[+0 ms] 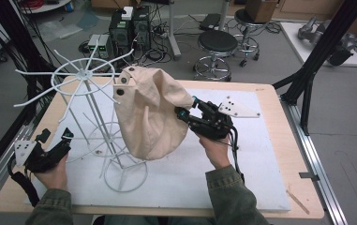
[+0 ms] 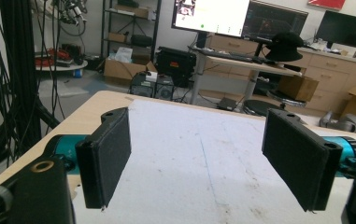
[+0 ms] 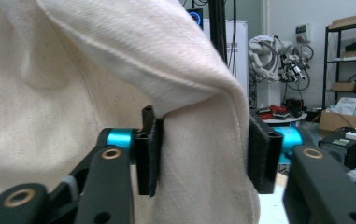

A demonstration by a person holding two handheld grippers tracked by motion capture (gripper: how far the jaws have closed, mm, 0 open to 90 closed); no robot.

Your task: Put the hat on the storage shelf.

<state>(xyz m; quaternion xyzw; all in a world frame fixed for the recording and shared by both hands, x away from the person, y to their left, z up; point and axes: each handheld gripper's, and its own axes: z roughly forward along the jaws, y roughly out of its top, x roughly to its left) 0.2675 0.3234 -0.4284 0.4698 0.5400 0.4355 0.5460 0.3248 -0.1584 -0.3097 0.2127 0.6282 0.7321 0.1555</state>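
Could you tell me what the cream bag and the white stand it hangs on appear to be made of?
The cream bag looks like undyed cotton canvas: the right gripper view shows a coarse matte weave, stitched seams and soft folds. The white stand appears to be thin metal wire with a smooth white coating, judging by its slim, rigid spokes and rings; painted or plastic-coated, I cannot tell.

Even overhead room light, fairly dim, w/ soft shadows under the white wire rack [image 1: 96, 117]. Cream canvas bag [image 3: 119, 70] sits close, slightly soft-focus. Bright glare off wall monitor [image 2: 210, 16]. All pics low-res, mildly grainy.
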